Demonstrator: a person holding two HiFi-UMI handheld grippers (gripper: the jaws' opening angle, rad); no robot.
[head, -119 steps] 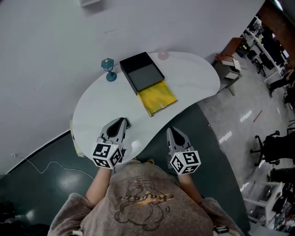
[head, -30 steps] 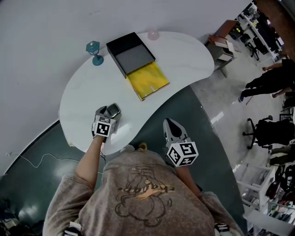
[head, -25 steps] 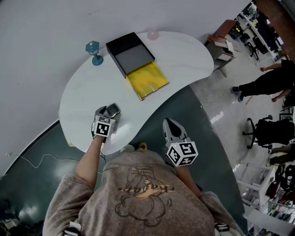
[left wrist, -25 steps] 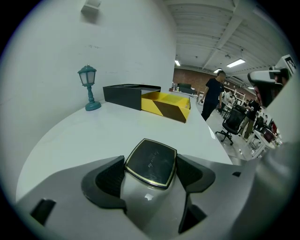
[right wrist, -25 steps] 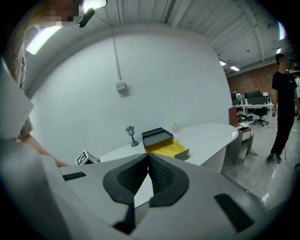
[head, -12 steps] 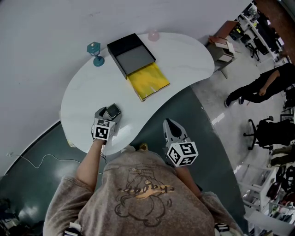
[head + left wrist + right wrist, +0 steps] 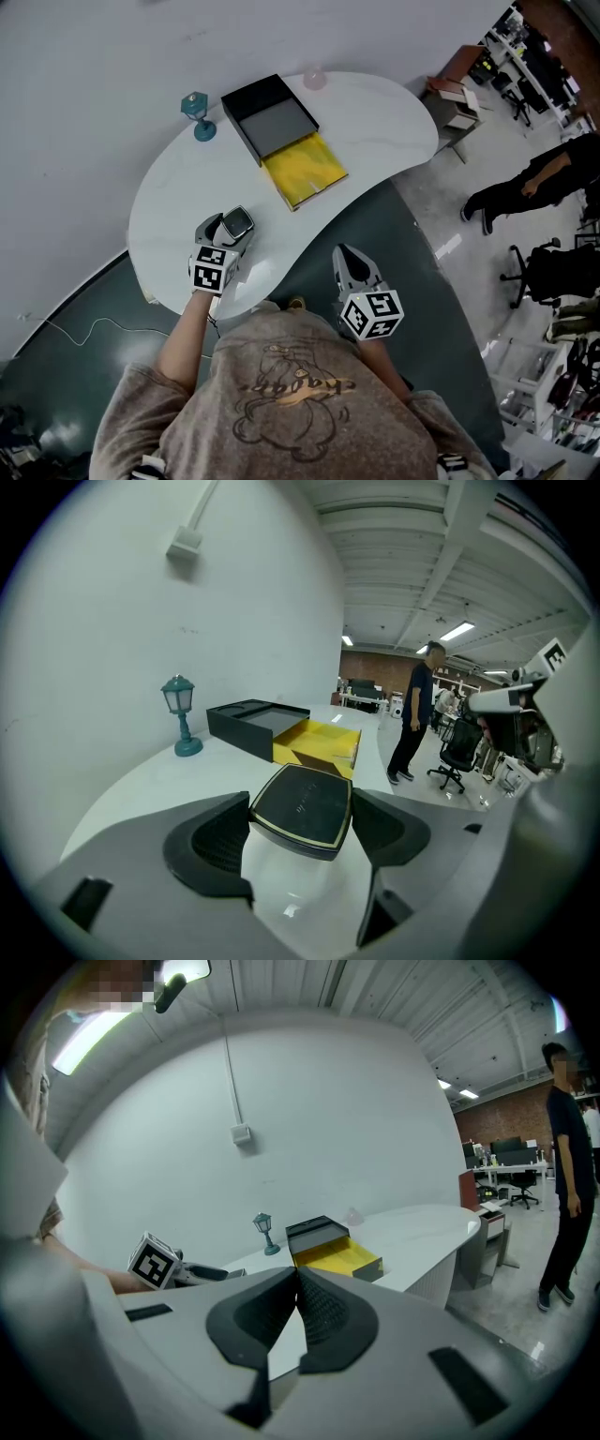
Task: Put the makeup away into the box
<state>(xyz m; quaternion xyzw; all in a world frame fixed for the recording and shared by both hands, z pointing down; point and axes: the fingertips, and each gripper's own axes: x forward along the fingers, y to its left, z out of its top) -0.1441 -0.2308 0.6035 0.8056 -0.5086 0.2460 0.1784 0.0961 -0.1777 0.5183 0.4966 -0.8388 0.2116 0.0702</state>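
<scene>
A flat black makeup compact [image 7: 302,802] with a gold rim is held just above the white table [image 7: 375,122], with my left gripper [image 7: 300,808] shut on its sides. In the head view the compact [image 7: 237,223] shows at the tip of the left gripper [image 7: 225,232], near the table's front left. The black box [image 7: 271,116] with its yellow tray [image 7: 306,171] lies farther back; it also appears as the box [image 7: 251,725] ahead of the left jaws. My right gripper [image 7: 348,263] hangs shut and empty off the table's front edge, its jaws together [image 7: 296,1283].
A small teal lamp [image 7: 197,116] stands left of the box, and a pink object [image 7: 314,80] sits at the table's far edge. A person [image 7: 530,183] walks on the floor to the right, among office chairs [image 7: 553,272]. A wall runs behind the table.
My left gripper has risen from the table with the compact in its jaws. The right gripper has stayed still. The person on the right has walked on.
</scene>
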